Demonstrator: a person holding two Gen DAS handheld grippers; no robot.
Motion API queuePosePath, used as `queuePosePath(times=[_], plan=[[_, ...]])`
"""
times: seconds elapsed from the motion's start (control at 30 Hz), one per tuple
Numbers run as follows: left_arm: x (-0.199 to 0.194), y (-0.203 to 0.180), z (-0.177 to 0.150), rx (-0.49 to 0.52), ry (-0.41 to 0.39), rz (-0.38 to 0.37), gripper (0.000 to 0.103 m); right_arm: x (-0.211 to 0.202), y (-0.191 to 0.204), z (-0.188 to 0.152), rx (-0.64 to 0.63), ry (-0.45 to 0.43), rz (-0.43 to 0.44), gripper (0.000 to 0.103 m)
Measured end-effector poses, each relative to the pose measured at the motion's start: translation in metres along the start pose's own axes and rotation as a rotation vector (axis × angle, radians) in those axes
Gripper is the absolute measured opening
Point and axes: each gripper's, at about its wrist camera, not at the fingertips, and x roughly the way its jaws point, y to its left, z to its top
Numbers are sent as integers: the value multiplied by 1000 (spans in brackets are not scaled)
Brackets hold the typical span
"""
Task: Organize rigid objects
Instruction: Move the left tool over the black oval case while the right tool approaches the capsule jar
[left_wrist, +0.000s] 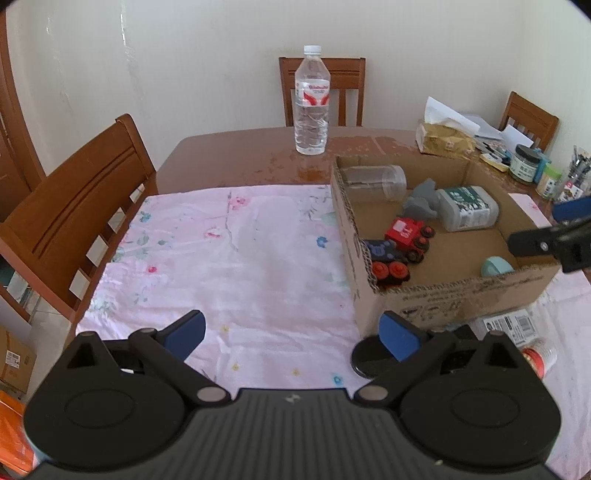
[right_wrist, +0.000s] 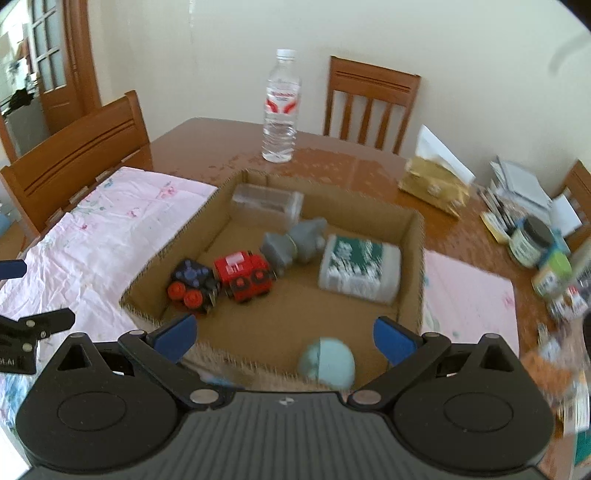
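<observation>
Hovered with right gripper (right_wrist: 284, 339) wide open, empty, above cardboard box (right_wrist: 419, 258); pale ball (right_wrist: 327, 363) inside by near wall. Left gripper (left_wrist: 291, 336) open; black disc (left_wrist: 364, 356) beside right finger, nearer.

Just ahead of my right claw (right_wrist: 284, 341) sat the open cardboard box (right_wrist: 410, 266). A pale blue ball (right_wrist: 327, 363) lay nearest, between my fingers but untouched. Farther in lay two toy train cars (right_wrist: 221, 282), a grey figure (right_wrist: 295, 243), a green-labelled jar (right_wrist: 360, 267) on its side, and a clear jar (right_wrist: 267, 203) at the back.
</observation>
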Motion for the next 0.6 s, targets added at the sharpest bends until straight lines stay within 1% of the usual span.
queuePosePath(times=[0.13,0.23,0.33,0.43,0.53,0.6], plan=[[-2,-6,-8,2,14,5,100,-6,-3,-23,9,27,-1,103],[-5,-11,-14,-11,24,14,100,-9,-1,-38,-31,44,8,103],[-7,-17,-20,-29,43,33,100,-10,3,-53,-99,43,38,103],[-2,-22,-24,-44,73,25,101,-9,4,-67,-144,39,51,103],[7,-34,-26,-18,114,32,101,-10,-2,-76,-117,46,85,103],[14,-41,-27,8,116,31,101,-12,-6,-80,-99,39,105,103]])
